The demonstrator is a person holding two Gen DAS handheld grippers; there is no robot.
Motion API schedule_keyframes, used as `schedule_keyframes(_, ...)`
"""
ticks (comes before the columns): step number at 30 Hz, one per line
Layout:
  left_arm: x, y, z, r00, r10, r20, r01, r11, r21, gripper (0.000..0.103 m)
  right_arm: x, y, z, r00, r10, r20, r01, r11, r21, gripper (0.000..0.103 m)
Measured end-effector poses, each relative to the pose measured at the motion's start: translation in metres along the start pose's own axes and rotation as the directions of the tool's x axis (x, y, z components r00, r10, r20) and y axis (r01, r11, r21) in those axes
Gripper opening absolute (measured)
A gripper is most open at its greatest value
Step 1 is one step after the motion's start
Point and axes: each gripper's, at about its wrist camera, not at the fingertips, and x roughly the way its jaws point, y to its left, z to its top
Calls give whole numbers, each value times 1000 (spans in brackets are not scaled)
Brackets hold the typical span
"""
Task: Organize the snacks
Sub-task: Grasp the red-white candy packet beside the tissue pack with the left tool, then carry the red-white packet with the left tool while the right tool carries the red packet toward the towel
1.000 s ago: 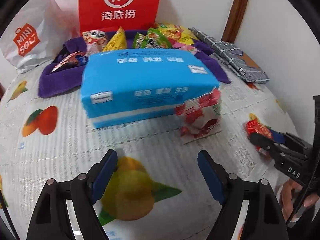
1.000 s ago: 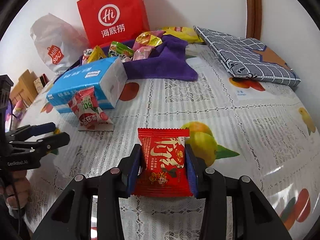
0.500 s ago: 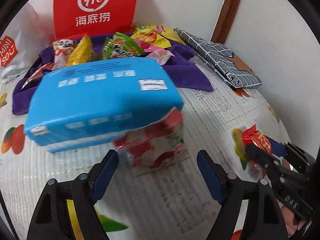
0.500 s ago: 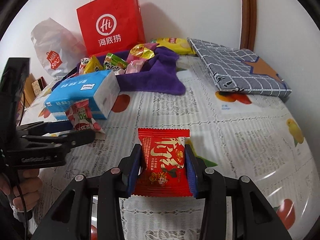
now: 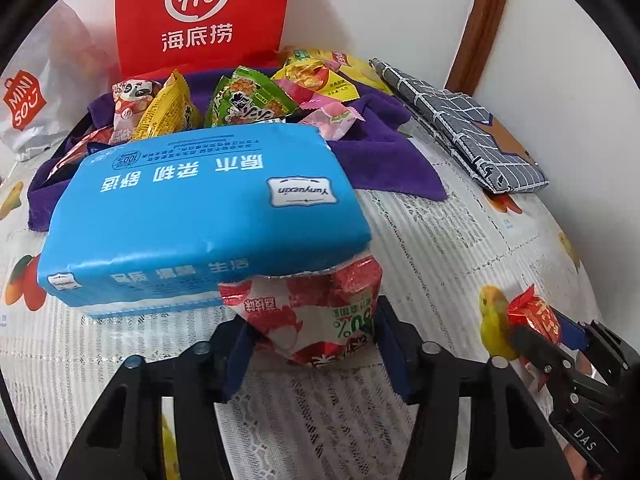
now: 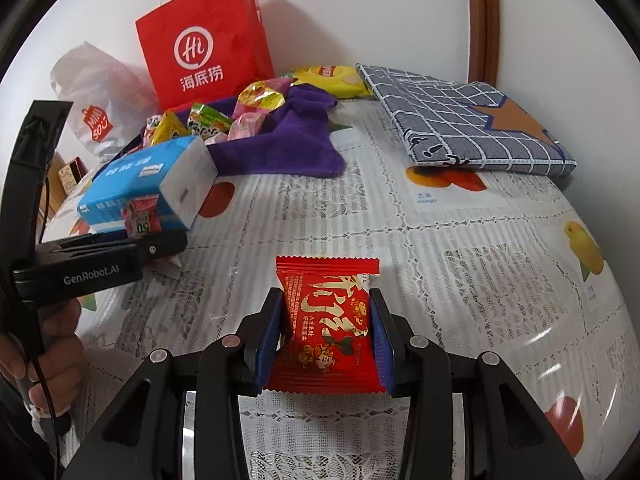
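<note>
At the far left a white plastic bag [image 5: 28, 108] carries an orange "MINISO" tag. Beside it stands a red paper bag [image 5: 200, 16] printed with a white "Hi" roundel and the characters 海底捞. In front of that bag a purple cloth [image 5: 384, 164] lies on the table [image 5: 460, 264], heaped with snack packets [image 5: 244, 100] in yellow, green and pink; their small print is unreadable.

Nearer, a blue tissue pack [image 5: 200, 208] lies on the lace-patterned, fruit-printed table cover, its white label reading "yunyexin" upside down from the left wrist view, with rows of white Chinese characters. Leaning against its near end is a red-and-white lychee snack pouch [image 5: 316, 320] showing a green "%" figure. The left gripper [image 5: 312, 344] has just been closing its fingers, and they now press that pouch from both sides. The right wrist view shows "GenRobot.AI" on that gripper's body, with a hand [image 6: 44, 352] around its handle.

Further right, the right gripper [image 6: 326, 336] has its fingers narrowed on a red candy packet [image 6: 326, 320] with large gold-white calligraphy, held above the table. At the far right a grey checked cushion [image 6: 472, 120] lies near the wall.
</note>
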Motion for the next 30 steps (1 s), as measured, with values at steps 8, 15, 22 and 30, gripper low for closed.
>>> schedule_keyframes(8, -13, 23, -4, 999, -47, -22, 46, 998, -42, 51, 3, 26, 3, 1000, 11, -4, -11, 999, -39, 42)
schedule_keyframes(15, -31, 50, -12, 999, -33, -16, 31, 996, -79, 51, 1, 55, 6, 1000, 21, -5, -22, 997, -70, 42)
schedule_keyframes(22, -52, 81, -24, 1000, -15, 2, 15, 993, -116, 51, 3, 88, 12, 1000, 25, -7, -26, 994, -103, 42)
schedule_keyframes(30, -72, 122, -35, 999, 11, 30, -5, 984, -179, 51, 2, 124, 14, 999, 45, -8, -45, 988, -151, 42)
